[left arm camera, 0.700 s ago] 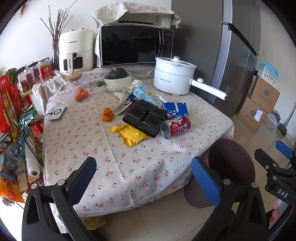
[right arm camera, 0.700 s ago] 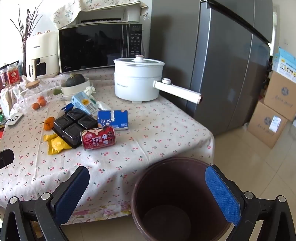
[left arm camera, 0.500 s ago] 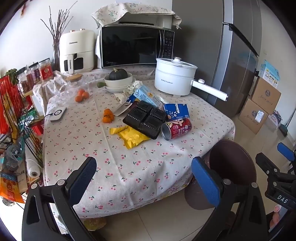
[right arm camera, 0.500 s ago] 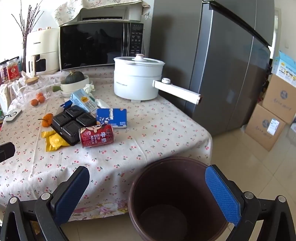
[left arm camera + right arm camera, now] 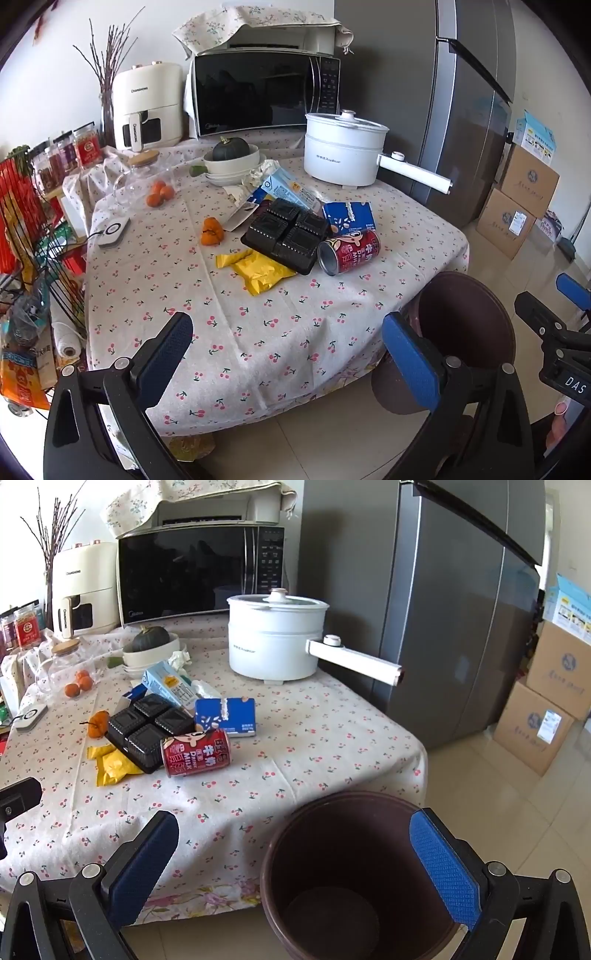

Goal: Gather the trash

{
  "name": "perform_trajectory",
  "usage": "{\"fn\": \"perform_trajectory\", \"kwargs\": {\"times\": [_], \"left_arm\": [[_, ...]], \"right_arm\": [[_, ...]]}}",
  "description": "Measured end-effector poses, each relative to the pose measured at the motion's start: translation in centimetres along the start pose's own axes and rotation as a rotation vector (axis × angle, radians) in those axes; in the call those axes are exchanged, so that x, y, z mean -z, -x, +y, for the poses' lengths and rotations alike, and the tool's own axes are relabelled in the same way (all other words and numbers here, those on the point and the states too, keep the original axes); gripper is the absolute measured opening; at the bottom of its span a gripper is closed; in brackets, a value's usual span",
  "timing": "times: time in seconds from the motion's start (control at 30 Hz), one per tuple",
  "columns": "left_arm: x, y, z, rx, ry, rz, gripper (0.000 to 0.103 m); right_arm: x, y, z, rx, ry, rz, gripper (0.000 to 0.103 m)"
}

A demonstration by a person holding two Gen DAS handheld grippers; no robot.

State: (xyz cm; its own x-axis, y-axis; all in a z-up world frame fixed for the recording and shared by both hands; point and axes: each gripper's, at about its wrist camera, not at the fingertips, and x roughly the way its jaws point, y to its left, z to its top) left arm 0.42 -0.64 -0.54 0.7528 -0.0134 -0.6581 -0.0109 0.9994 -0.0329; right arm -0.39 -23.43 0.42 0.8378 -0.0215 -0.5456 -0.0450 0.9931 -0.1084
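Grey steel fills the far right, where a tall fridge (image 5: 443, 609) stands behind a table (image 5: 258, 332) draped in a white cloth printed with red cherries. At the table's far edge sit a black microwave (image 5: 258, 88), a cream air fryer (image 5: 147, 107) to its left and a white electric pot (image 5: 277, 635) with a long handle to its right.

On the floor at the table's near right corner stands a dark brown bin (image 5: 354, 886), mouth up. Its bottom shows bare, so nothing appears to have gone in yet.

The trash lies bunched near the middle of the table, well apart from both tongs. Largest is a black plastic tray (image 5: 286, 234) with four wells. Touching its far side are a light blue carton (image 5: 288, 190) and a flattened dark blue carton (image 5: 349, 218). A red milk can (image 5: 349, 251) lies on its side just right of the tray, and a crumpled yellow wrapper (image 5: 258, 271) lies at its near left. A piece of orange peel or small fruit (image 5: 212, 230) sits to the tray's left; which of the two, I cannot tell.

The left tongs (image 5: 291, 343) hang wide apart over the table's near edge, holding nothing. The right tongs (image 5: 291, 853) are spread just as wide above the bin, also holding nothing.

Collection looks unstarted: every piece waits on the table.
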Motion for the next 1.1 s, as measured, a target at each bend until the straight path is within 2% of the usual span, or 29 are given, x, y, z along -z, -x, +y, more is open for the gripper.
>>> {"fn": "perform_trajectory", "kwargs": {"times": [1.1], "left_arm": [[-0.18, -0.27, -1.04, 0.006, -0.011, 0.01, 0.103]], "right_arm": [[0.05, -0.08, -0.76, 0.001, -0.03, 0.013, 0.103]]}}
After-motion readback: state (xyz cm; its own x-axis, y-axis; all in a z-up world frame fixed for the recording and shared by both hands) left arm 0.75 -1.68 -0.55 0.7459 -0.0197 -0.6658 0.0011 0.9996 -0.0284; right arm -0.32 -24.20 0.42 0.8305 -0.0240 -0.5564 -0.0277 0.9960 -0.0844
